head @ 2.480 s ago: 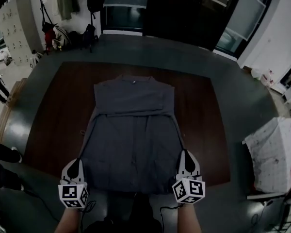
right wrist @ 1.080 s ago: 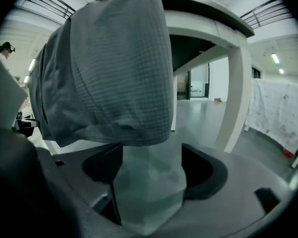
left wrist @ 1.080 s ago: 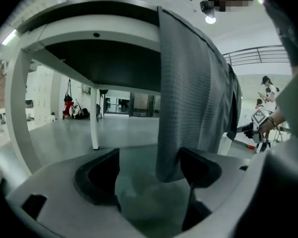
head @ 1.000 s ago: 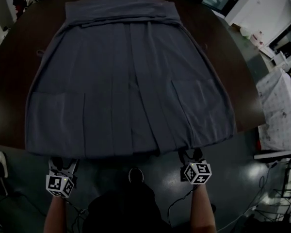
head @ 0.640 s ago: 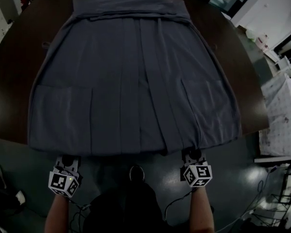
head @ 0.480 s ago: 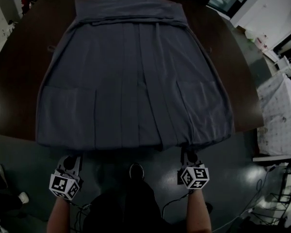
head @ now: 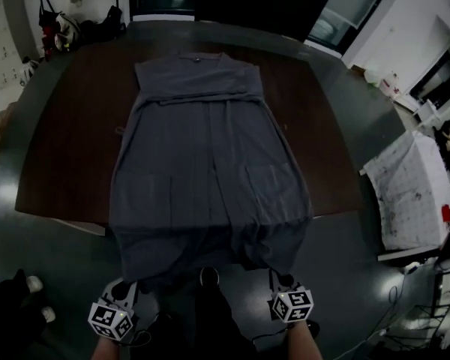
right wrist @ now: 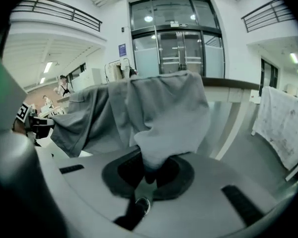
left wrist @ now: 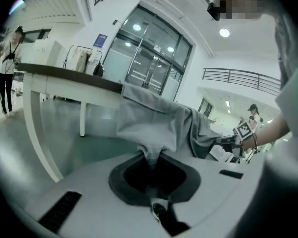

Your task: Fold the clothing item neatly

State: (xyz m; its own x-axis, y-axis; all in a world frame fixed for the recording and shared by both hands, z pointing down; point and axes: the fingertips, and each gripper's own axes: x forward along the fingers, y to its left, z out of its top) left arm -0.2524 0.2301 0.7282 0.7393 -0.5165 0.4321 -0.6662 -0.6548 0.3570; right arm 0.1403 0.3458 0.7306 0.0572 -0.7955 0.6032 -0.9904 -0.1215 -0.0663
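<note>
A grey dress lies flat on the dark brown table, collar at the far end. Its hem hangs past the near edge, stretched toward me. My left gripper is shut on the hem's left corner. My right gripper is shut on the right corner. In the left gripper view the gripper pinches a bunch of grey dress below the table top. In the right gripper view the gripper holds a fold of the dress in the same way.
A low stand draped in white cloth is at the right on the dark green floor. Bags and a coat rack stand at the back left. White table legs are close to my left gripper. People stand far off in the hall.
Both grippers have closed on the hem corners and drawn them back and up off the near table edge. The dress has slid toward me, and the table looks further away.
</note>
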